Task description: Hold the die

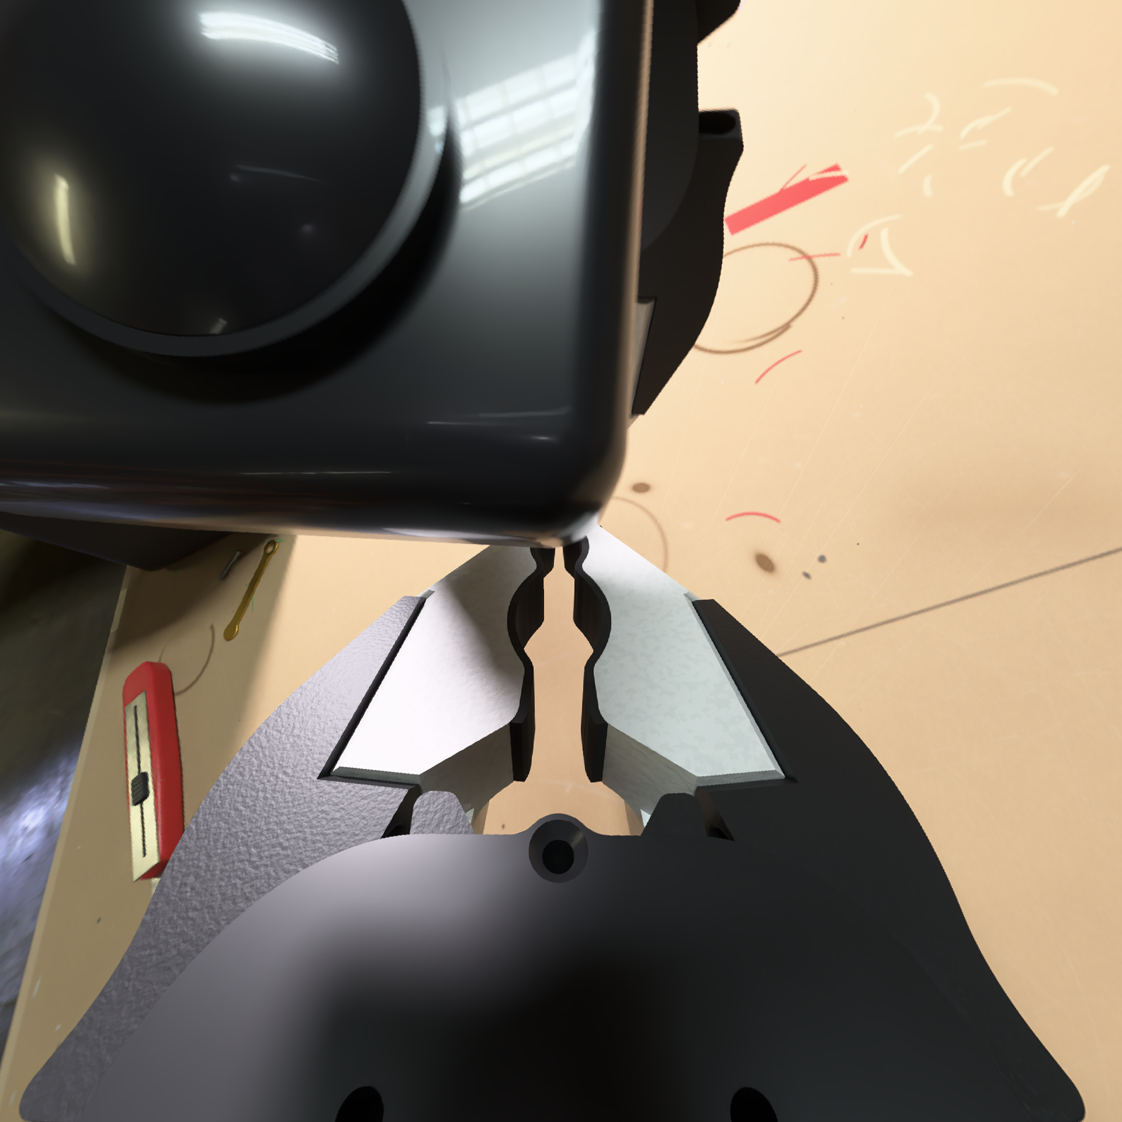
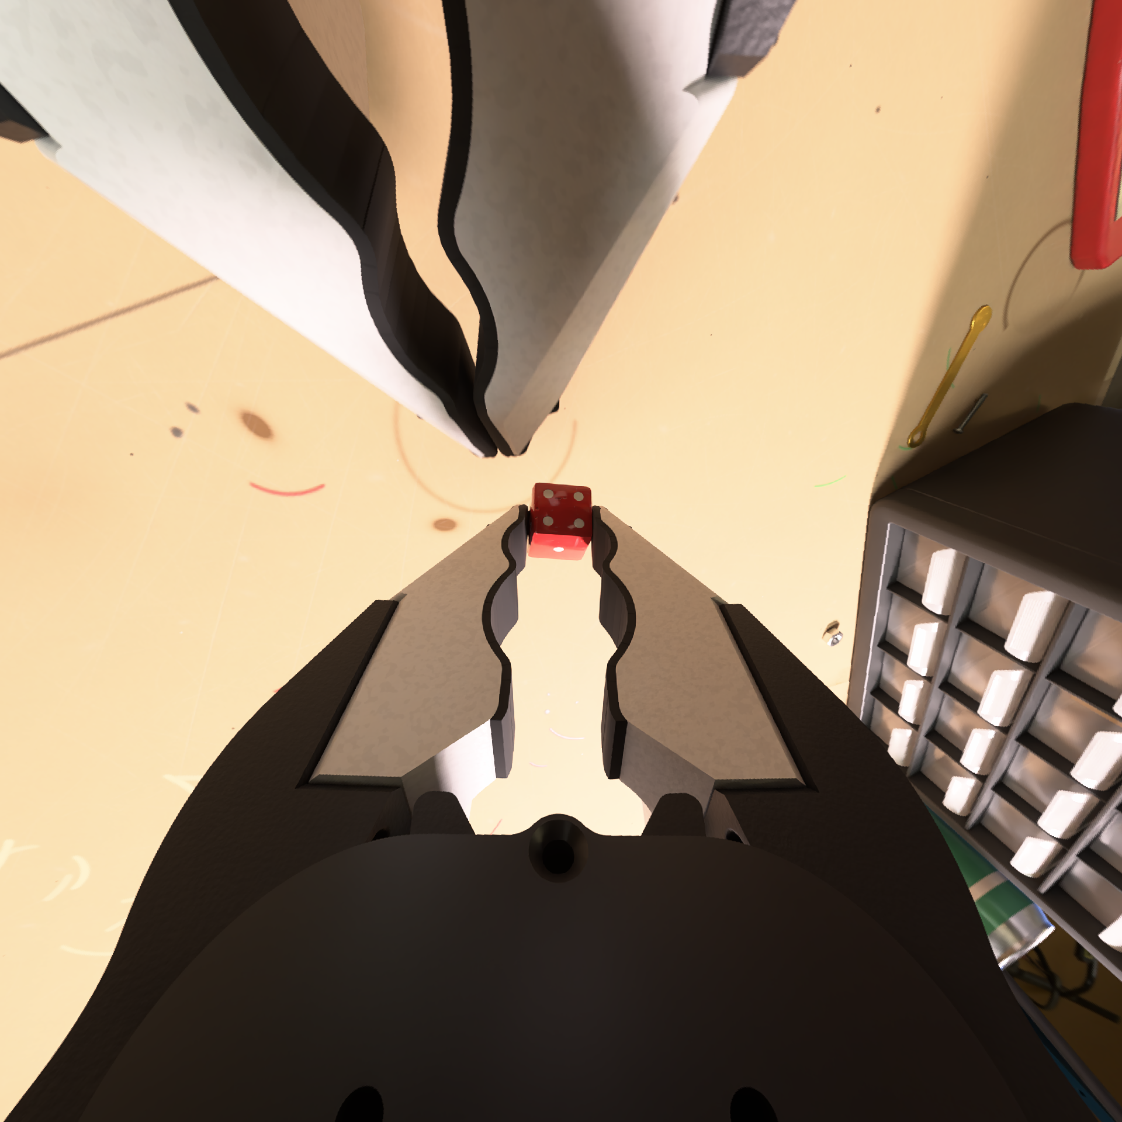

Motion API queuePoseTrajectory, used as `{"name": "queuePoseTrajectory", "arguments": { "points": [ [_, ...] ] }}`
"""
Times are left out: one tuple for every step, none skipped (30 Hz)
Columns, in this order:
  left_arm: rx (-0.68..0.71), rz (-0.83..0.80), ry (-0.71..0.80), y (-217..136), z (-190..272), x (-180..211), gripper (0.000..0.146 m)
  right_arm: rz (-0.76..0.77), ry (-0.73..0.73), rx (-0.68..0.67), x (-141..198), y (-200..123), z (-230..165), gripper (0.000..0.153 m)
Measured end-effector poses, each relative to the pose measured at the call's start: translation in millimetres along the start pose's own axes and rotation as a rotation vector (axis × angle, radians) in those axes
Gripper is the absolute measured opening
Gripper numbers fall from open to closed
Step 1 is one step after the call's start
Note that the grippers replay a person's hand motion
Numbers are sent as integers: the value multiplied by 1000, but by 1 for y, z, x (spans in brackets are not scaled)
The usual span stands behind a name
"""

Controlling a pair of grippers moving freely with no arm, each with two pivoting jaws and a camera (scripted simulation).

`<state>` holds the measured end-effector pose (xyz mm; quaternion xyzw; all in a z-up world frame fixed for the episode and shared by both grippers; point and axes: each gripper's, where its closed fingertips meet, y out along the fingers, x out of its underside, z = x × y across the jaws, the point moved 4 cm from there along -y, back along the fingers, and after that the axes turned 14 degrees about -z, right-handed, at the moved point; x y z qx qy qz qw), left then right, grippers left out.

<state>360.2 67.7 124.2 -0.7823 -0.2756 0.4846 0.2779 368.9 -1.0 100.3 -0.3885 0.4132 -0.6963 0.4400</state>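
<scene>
A small red die (image 2: 560,507) with white pips sits between the fingertips of my right gripper (image 2: 558,523), just above the tan wooden table (image 2: 698,364). The right gripper is shut on the die, with both pads pressed on its sides. My left gripper (image 1: 559,555) is shut and empty, its tips almost touching. In the right wrist view it (image 2: 499,450) comes in from above, its closed tips a short way beyond the die. The right gripper's black body (image 1: 303,243) fills the upper left of the left wrist view and hides the die there.
A red utility knife (image 1: 152,771) and a gold cotter pin (image 1: 249,592) lie to the left of the left gripper. A dark drawer organizer (image 2: 1002,698) with white handles stands at the right. A small nut (image 2: 833,634) lies beside it.
</scene>
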Motion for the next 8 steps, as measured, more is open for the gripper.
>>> {"name": "queuePoseTrajectory", "arguments": {
  "points": [
    [-1,-20,6,0,1,0,0,6,2,-7,1,0,-1,20],
    [-12,-32,12,0,2,0,0,18,4,-11,3,-1,-1,20],
    [-23,-37,13,0,4,1,0,35,4,-16,4,-1,-2,20],
    [-38,-39,11,-1,6,3,1,56,3,-21,4,-2,-3,20],
    [-58,-38,3,-1,8,5,1,82,3,-18,4,-3,-4,20],
    [-78,-35,-11,-2,9,9,1,110,0,-8,4,-4,-4,20],
    [-96,-35,-28,-2,11,12,1,138,-5,5,4,-5,-4,20],
    [-111,-30,-49,-2,12,15,1,165,-11,19,4,-5,-4,20]
  ]
}}
